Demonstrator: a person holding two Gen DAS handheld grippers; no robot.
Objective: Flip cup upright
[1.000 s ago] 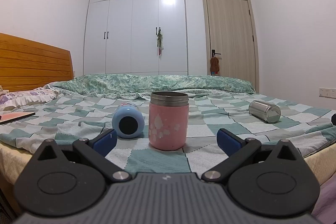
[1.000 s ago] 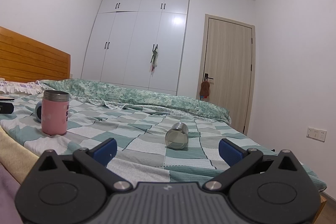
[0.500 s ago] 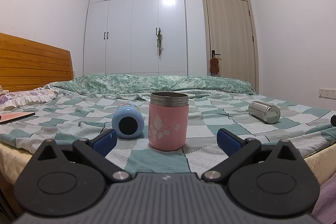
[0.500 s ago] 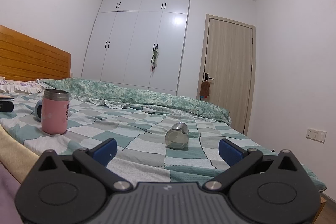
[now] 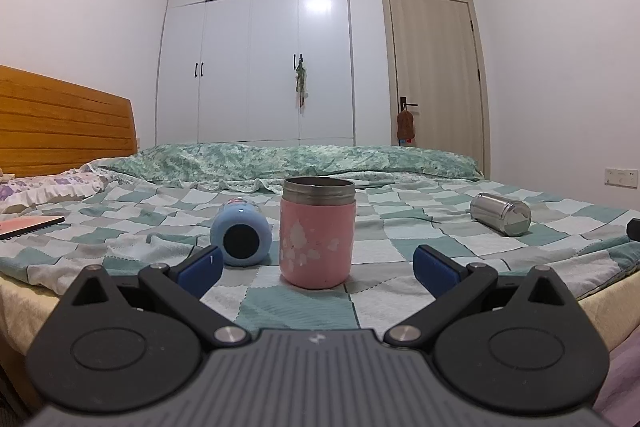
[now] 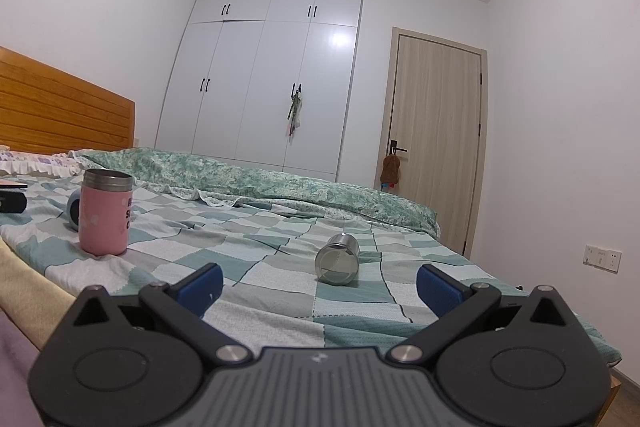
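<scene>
Two grippers, left [image 5: 316, 263] and right [image 6: 318, 281], wide open, hardly moved since before; maybe starting: silver cup [image 6: 337, 259] lying mid-frame.

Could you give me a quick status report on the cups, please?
Both grippers, left and right, open, empty. Pink cup upright; steel cup and blue cup on their sides. Nothing blocking.

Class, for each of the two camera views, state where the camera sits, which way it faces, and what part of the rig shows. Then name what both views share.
Left wrist: low at the bed's edge, facing the upright pink cup; open left gripper shows.
Right wrist: further right, facing the toppled steel cup; open right gripper shows.
Shared: both cups, the wardrobe and the door.
</scene>
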